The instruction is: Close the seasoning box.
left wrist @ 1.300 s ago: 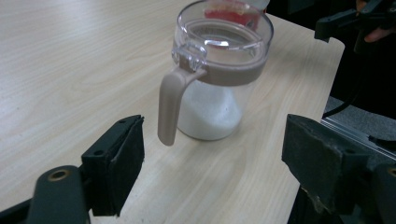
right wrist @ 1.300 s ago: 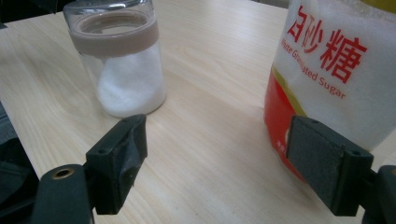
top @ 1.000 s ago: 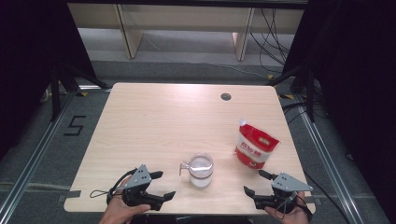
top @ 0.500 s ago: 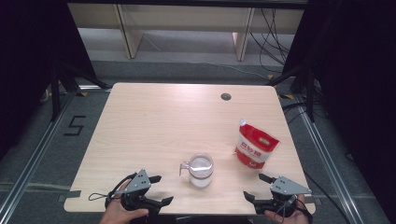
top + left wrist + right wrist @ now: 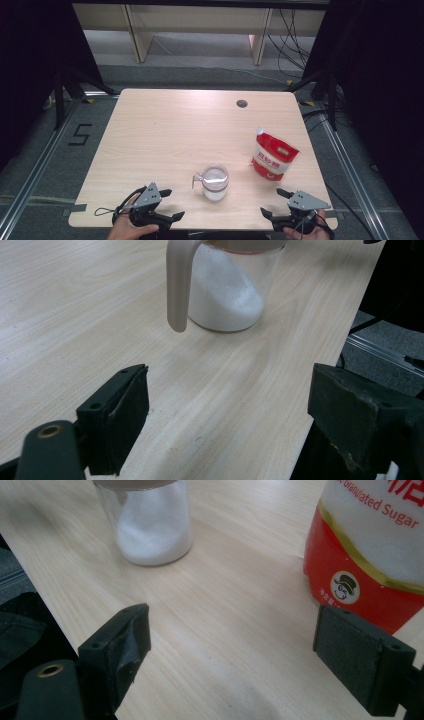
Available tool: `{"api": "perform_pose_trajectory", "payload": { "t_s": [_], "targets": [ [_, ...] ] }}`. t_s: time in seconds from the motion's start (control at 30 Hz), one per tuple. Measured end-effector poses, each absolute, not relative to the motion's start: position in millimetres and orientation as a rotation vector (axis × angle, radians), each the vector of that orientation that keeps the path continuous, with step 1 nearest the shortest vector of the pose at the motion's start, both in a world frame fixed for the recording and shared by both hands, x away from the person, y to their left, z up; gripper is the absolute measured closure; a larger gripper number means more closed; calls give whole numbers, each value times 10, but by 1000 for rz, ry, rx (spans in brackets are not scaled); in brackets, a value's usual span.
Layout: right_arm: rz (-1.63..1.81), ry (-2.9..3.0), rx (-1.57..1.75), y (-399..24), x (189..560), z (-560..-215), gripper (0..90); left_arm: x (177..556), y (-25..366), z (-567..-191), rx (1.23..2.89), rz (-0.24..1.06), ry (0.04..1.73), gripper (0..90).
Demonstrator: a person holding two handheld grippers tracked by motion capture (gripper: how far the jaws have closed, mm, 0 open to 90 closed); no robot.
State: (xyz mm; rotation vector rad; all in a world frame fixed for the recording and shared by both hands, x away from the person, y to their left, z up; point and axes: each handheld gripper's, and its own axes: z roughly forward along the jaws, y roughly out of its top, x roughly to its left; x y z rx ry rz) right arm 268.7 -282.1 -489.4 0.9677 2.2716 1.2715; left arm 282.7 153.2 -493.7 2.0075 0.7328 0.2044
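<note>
A clear jar with a handle and white sugar inside stands near the table's front edge, between both grippers. It shows close up in the left gripper view and the right gripper view. A red and white bag of granulated sugar stands upright to the jar's right, also large in the right gripper view. My left gripper rests at the front left, open and empty. My right gripper sits at the front right, open and empty.
The light wooden table has a round cable hole at its back right. Black frame legs and cables stand on the floor behind and beside the table. A floor marking "5" lies to the left.
Both grippers have drawn back slightly toward the table's front edge. The jar and the bag have not moved.
</note>
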Motion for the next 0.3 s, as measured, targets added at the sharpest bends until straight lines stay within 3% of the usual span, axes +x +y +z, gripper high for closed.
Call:
{"api": "perform_pose_trajectory", "payload": {
  "t_s": [0.3],
  "targets": [
    [1267, 2278, 967, -2842, 2712, -4907, 161, 2840, 1541, -4947, 2017, 220, 732, 163]
  ]
}}
